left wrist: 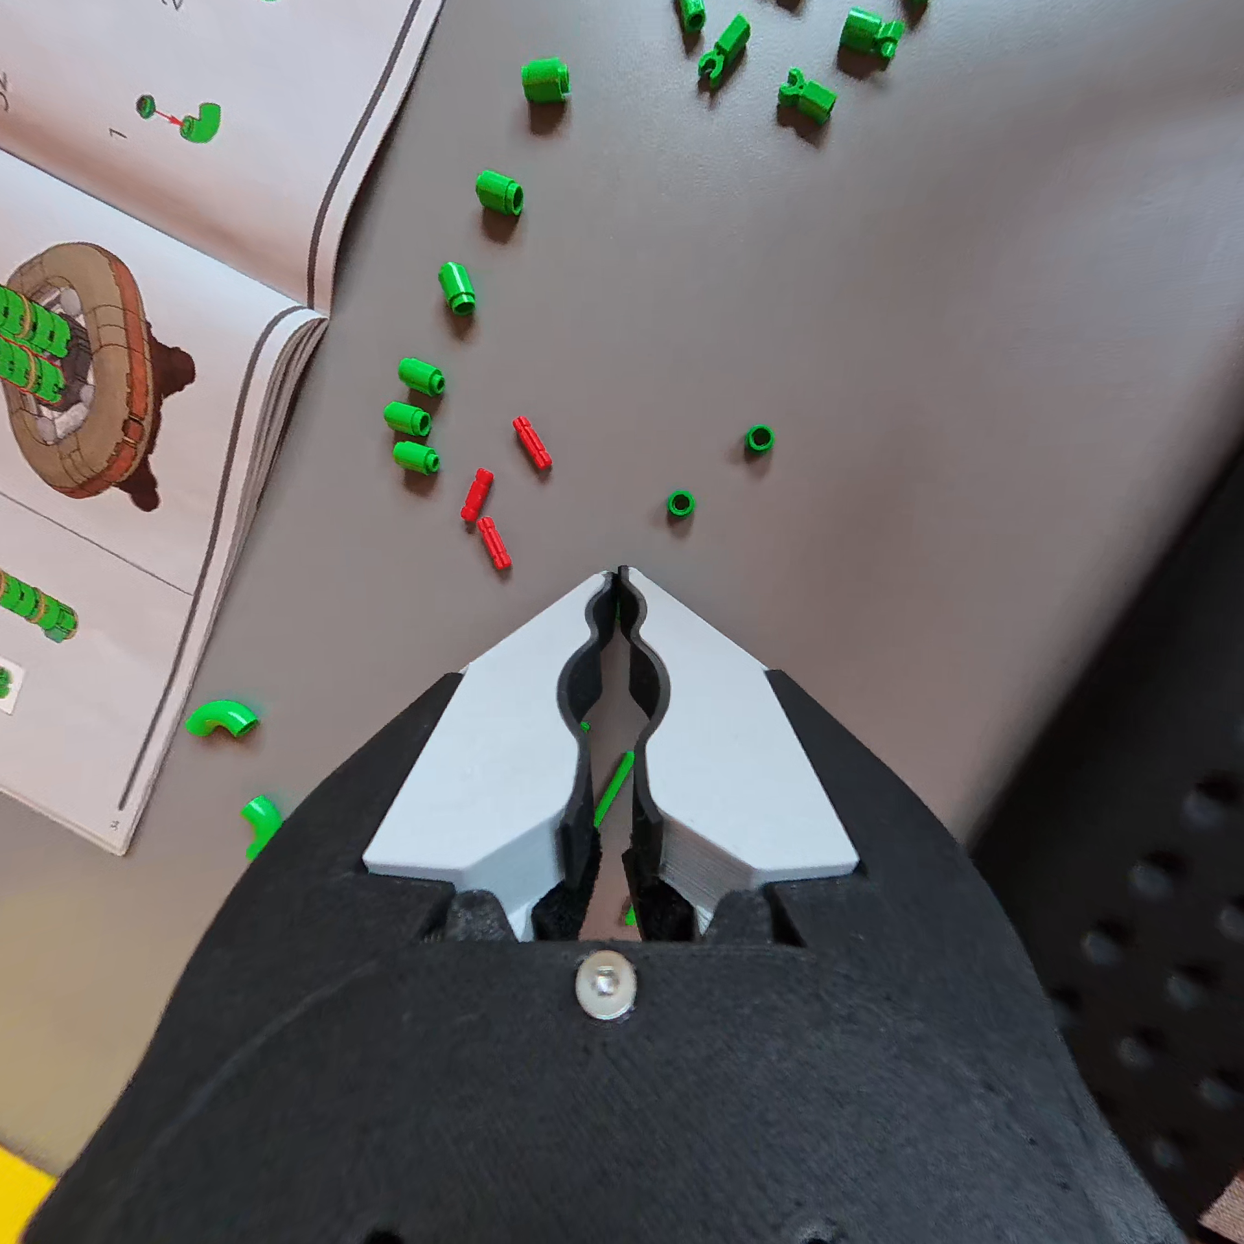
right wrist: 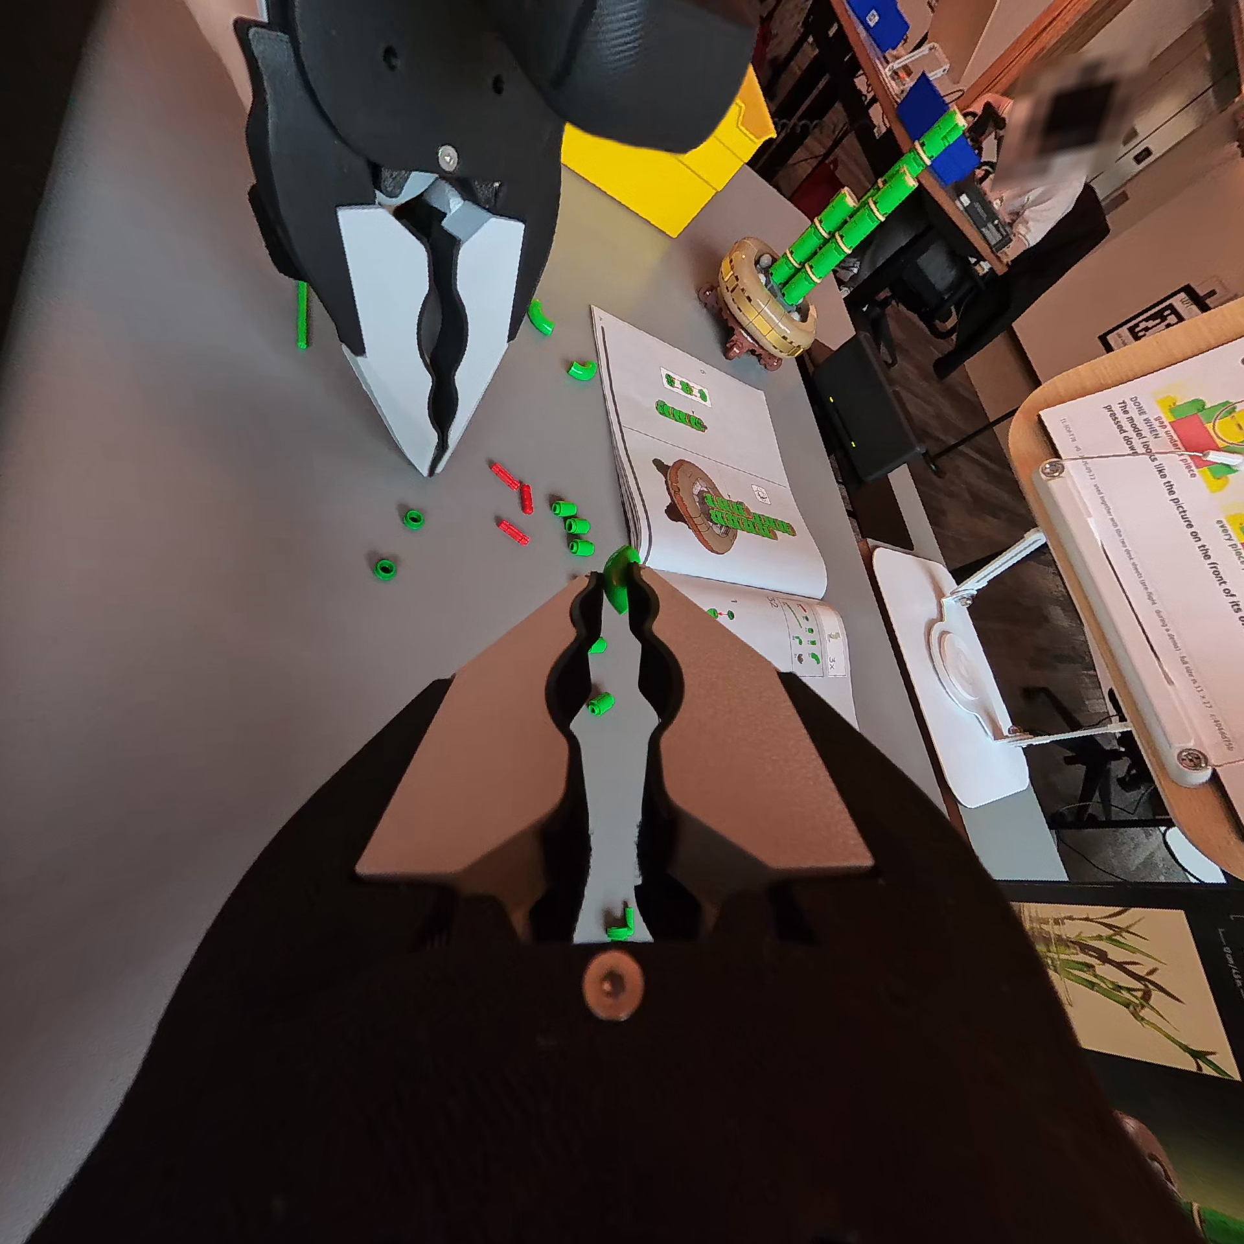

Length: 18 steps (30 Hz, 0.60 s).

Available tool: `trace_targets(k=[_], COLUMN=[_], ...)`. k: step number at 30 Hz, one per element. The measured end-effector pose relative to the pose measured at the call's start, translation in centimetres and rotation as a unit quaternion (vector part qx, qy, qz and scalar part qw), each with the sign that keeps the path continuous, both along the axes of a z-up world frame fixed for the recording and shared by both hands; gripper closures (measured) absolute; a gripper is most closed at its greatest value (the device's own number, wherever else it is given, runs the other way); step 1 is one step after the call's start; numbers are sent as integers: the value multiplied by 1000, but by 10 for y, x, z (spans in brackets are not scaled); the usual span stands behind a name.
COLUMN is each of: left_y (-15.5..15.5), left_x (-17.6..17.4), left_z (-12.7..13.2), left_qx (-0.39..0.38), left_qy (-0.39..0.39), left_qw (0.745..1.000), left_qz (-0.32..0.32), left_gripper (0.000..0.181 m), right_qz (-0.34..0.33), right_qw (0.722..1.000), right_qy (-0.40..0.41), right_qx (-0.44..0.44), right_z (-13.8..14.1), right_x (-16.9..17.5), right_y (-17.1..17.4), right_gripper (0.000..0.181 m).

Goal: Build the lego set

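My left gripper (left wrist: pixel 620 580) is shut, tips hovering over the grey table (left wrist: pixel 875 404) just short of three red pins (left wrist: pixel 532 442) and two green rings (left wrist: pixel 680 503); nothing is clearly held. It also shows in the right wrist view (right wrist: pixel 431 468). My right gripper (right wrist: pixel 612 582) is shut on a green curved piece (right wrist: pixel 619 572), held above the table beside the open instruction booklet (right wrist: pixel 707 471). Several green round bricks (left wrist: pixel 407 417) lie along the booklet's edge (left wrist: pixel 134 336). Two green elbows (left wrist: pixel 222 719) lie near it. A thin green rod (right wrist: pixel 302 316) lies by the left gripper.
The part-built model, a tan pot (right wrist: pixel 767 303) with green stalks (right wrist: pixel 868 202), stands beyond the booklet. A yellow bin (right wrist: pixel 666 175) sits behind. Green clip pieces (left wrist: pixel 806 94) lie farther off. The table edge meets a black perforated surface (left wrist: pixel 1144 942). A white stand (right wrist: pixel 956 673) is on the right. My right fingertips sit around 12 centimeters from my left ones.
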State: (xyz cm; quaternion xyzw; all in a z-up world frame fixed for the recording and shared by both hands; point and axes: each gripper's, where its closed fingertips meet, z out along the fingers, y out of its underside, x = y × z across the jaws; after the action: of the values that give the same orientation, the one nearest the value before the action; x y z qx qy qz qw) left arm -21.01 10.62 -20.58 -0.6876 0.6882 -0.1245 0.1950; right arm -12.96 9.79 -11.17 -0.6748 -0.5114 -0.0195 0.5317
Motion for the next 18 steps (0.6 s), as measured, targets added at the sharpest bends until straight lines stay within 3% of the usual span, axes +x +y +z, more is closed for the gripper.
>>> trace_targets(k=[4,11,18], left_y=[-26,-63,-69], left_x=[3,-3,-5], left_z=[3,5,4], left_qx=[-116,-324,-371], left_qy=[-24,-18,-27], left_qw=[993,946,928], left_qz=[-20,-20,-10], left_gripper=[181,181,181], right_qz=[8,40,55], right_qw=[1000,997,995], right_qy=[1,0,0], right_qx=[-17,-70,-80], right_z=[-5,-22,-25], right_x=[-2,-13,-17], right_y=[-2,-11,-16], right_gripper=[176,176,176])
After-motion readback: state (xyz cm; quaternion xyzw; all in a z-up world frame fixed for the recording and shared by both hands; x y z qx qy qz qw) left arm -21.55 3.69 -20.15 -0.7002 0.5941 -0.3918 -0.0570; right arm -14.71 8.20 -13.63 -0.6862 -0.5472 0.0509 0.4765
